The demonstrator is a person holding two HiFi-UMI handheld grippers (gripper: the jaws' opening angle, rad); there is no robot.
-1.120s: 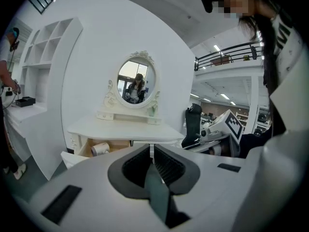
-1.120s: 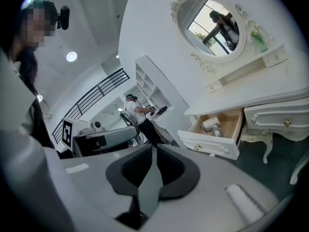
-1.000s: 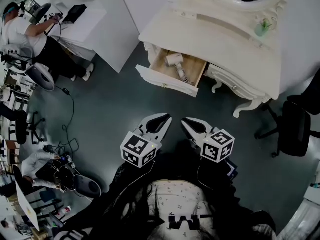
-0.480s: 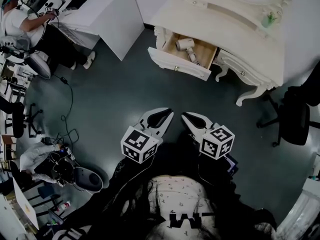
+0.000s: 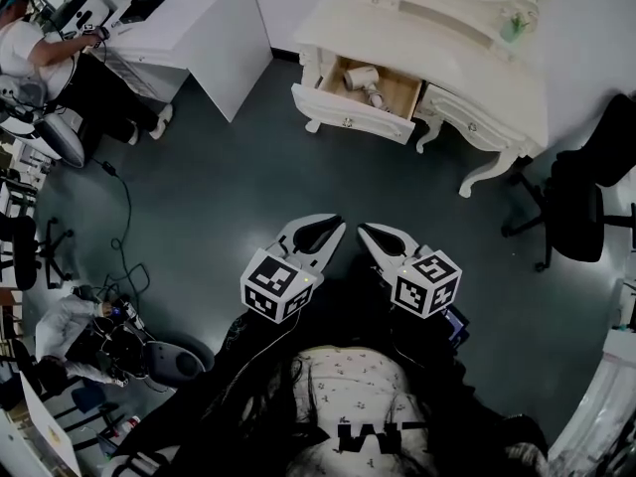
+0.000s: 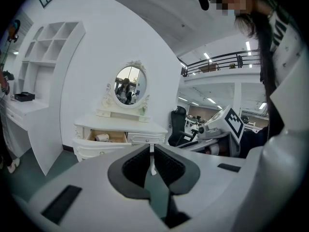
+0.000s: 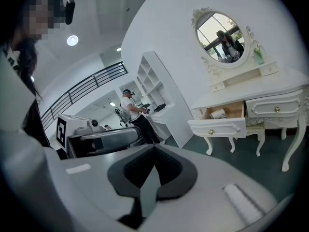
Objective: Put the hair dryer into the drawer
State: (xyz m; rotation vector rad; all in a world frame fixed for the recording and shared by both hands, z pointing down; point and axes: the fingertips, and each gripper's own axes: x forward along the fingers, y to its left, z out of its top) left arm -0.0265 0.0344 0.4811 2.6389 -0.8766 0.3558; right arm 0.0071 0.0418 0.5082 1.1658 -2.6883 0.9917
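Note:
The white hair dryer [image 5: 363, 79] lies in the open drawer [image 5: 353, 119] of the cream vanity [image 5: 447, 48] at the top of the head view. It also shows as a pale hair dryer [image 6: 101, 137] [image 7: 218, 113] in the drawer in both gripper views. Both grippers hang side by side close to the person's body, far from the vanity and pointing toward it. My left gripper [image 5: 336, 227] [image 6: 151, 149] holds nothing, and a narrow slit shows between its pads. My right gripper [image 5: 366, 231] [image 7: 154, 148] has just closed its jaws, tips touching and nothing between them.
A black office chair [image 5: 581, 207] stands right of the vanity. A white desk [image 5: 169, 18] with a seated person [image 5: 30, 53] is at the upper left. Cables and another person [image 5: 70, 326] are at the lower left. Dark green floor lies between me and the drawer.
The vanity and its open drawer have slid up and away in the head view as the person backed off. Both grippers stay side by side near the body.

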